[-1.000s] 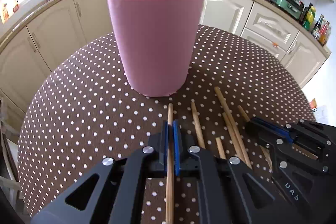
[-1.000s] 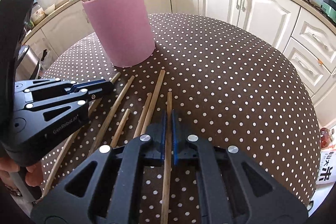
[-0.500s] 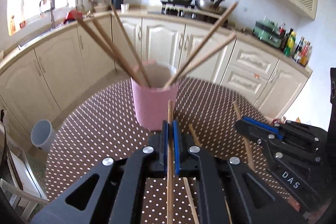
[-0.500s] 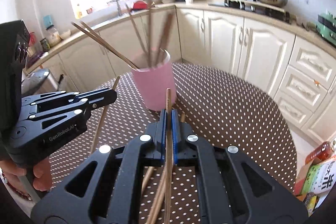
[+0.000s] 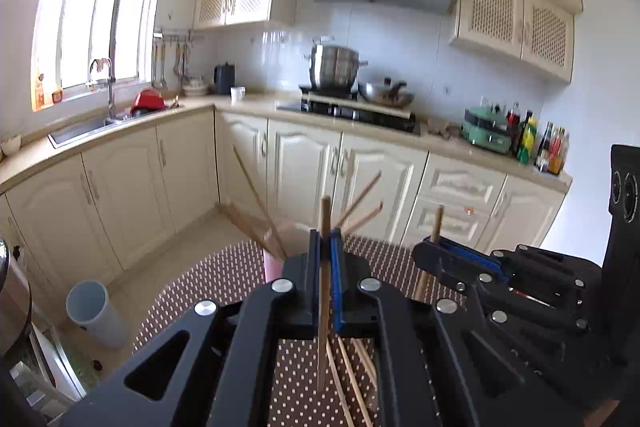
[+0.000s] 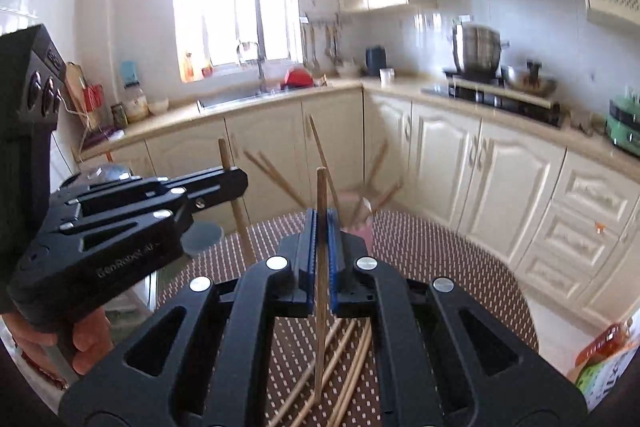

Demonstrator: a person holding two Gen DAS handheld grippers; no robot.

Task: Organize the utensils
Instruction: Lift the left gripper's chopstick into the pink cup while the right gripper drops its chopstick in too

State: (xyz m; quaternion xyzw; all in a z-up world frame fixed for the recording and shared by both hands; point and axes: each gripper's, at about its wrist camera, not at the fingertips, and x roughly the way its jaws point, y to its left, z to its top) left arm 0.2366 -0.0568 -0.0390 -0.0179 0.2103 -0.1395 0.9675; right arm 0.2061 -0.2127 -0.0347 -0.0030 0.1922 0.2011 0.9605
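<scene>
My left gripper (image 5: 325,241) is shut on a wooden chopstick (image 5: 324,219) and holds it upright, high above the table. My right gripper (image 6: 320,223) is shut on another wooden chopstick (image 6: 320,195), also upright. Each gripper shows in the other's view, the right one (image 5: 434,251) and the left one (image 6: 234,183). The pink cup (image 6: 358,217) with several chopsticks (image 6: 276,173) leaning out stands on the table beyond both grippers, mostly hidden by the fingers; it also shows in the left wrist view (image 5: 272,267). Several loose chopsticks (image 6: 352,351) lie on the table below.
The round table has a brown white-dotted cloth (image 6: 460,263). Cream kitchen cabinets (image 5: 304,171) line the walls behind it. A grey bin (image 5: 94,311) stands on the floor at the left. A hand (image 6: 86,339) grips the left tool.
Both grippers have lifted their chopsticks off the table and tilted up, so the cup has dropped low in both views and the kitchen walls fill the frames.
</scene>
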